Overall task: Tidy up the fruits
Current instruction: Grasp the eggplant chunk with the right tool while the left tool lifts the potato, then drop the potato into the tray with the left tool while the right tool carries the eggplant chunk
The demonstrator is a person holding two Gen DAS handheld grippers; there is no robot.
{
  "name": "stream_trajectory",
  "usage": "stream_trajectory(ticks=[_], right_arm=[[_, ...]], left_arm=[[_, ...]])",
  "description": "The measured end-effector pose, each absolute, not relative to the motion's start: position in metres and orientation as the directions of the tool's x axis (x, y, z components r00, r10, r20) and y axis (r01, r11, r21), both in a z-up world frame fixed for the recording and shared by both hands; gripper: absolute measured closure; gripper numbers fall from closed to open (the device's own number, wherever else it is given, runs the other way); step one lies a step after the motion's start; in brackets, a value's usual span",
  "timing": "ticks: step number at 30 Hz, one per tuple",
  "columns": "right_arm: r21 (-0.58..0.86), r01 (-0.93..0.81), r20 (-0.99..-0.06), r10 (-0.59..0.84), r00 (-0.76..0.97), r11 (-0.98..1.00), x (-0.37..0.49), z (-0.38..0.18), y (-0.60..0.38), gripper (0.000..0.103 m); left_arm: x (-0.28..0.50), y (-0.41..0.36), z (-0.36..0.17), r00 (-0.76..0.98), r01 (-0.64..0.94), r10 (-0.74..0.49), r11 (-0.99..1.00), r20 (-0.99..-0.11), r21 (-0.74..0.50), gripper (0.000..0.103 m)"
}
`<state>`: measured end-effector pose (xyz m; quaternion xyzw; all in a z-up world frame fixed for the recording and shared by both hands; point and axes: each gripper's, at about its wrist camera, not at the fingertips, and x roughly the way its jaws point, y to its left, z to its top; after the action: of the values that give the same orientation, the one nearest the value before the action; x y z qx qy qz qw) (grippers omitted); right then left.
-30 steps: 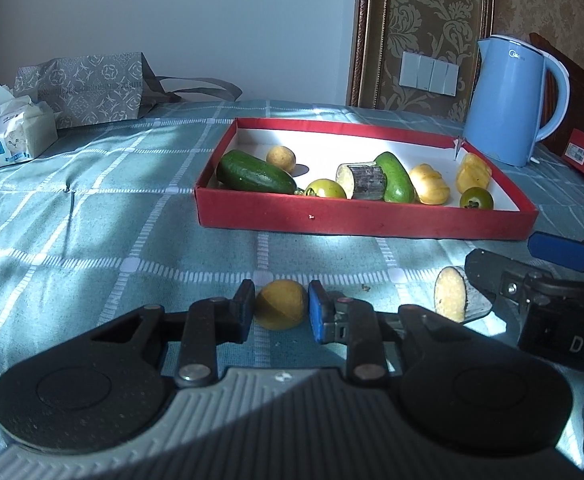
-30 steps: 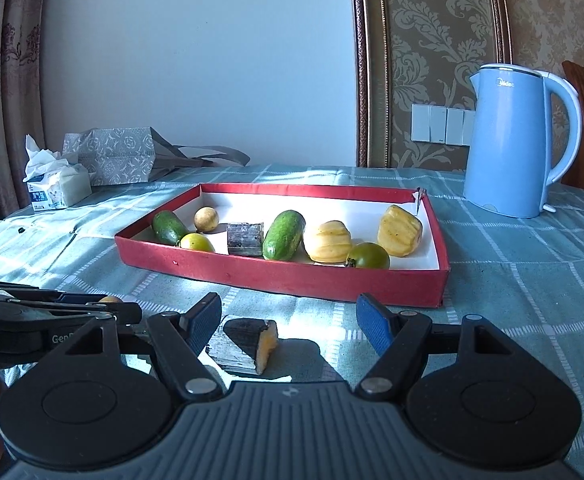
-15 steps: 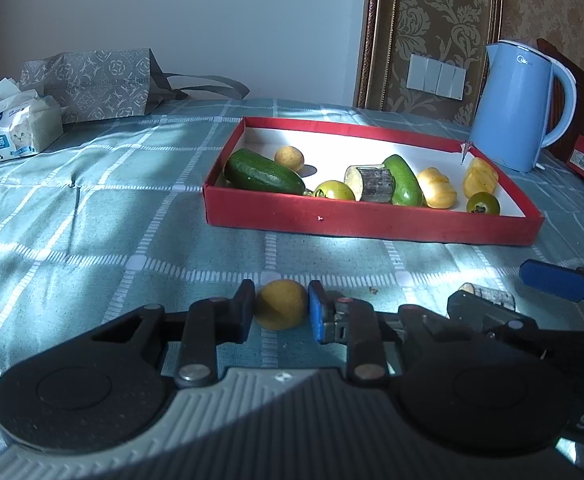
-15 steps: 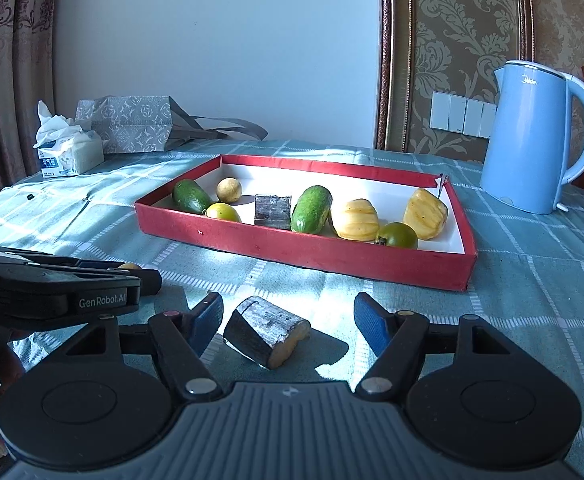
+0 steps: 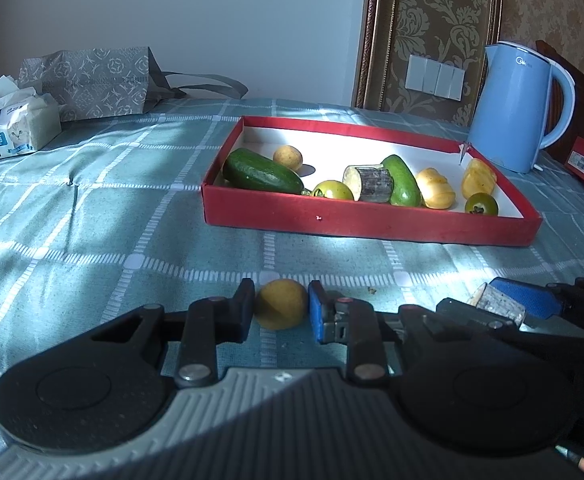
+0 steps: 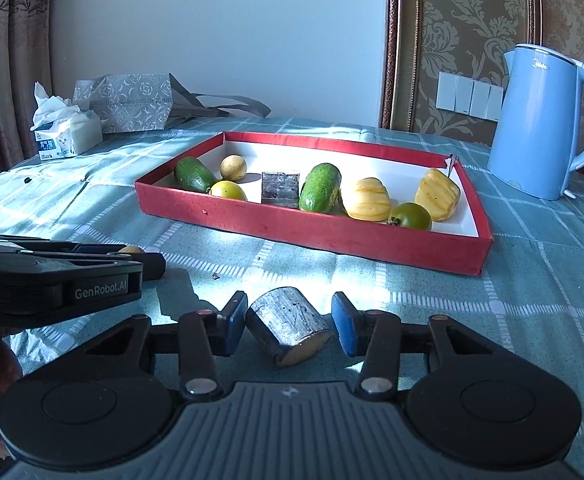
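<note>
Fingers (image 5: pixel 245 312) bracket our round yellow fruit (image 5: pixel 281 309) and dark cut chunk (image 6: pixel 288 325) at lower centre, contact unclear, ready for the red tray (image 6: pixel 332 236).

Hard sunlight across the tablecloth (image 5: pixel 92 220), deep shadows, fisheye-bent edges.

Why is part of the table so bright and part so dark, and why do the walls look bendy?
In the left wrist view, sunlight hits the red tray and cloth, while the left gripper sits in shadow. In the right wrist view, the right gripper casts dark shadows on the tablecloth. The fisheye lens curves straight edges in both.
</note>
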<state>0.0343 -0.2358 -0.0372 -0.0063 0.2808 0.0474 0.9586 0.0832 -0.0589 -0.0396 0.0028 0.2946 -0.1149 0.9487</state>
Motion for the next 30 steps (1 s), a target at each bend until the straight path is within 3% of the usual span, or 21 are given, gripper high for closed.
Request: stream_trajectory(ticks=[11, 30], right_arm=[[-0.02, -0.026, -0.44, 0.015, 0.898, 0.999, 0.03, -0.029, -0.24, 0.058], [0.009, -0.002, -0.424, 0.006, 0.906, 1.0, 0.042, -0.025, -0.249, 0.058]], left_arm=[[0.087, -0.057, -0.04, 0.799, 0.218, -0.222, 0.973, -0.559, -0.075, 0.077], [0.087, -0.058, -0.04, 0.798, 0.22, -0.223, 0.973, -0.56, -0.073, 0.077]])
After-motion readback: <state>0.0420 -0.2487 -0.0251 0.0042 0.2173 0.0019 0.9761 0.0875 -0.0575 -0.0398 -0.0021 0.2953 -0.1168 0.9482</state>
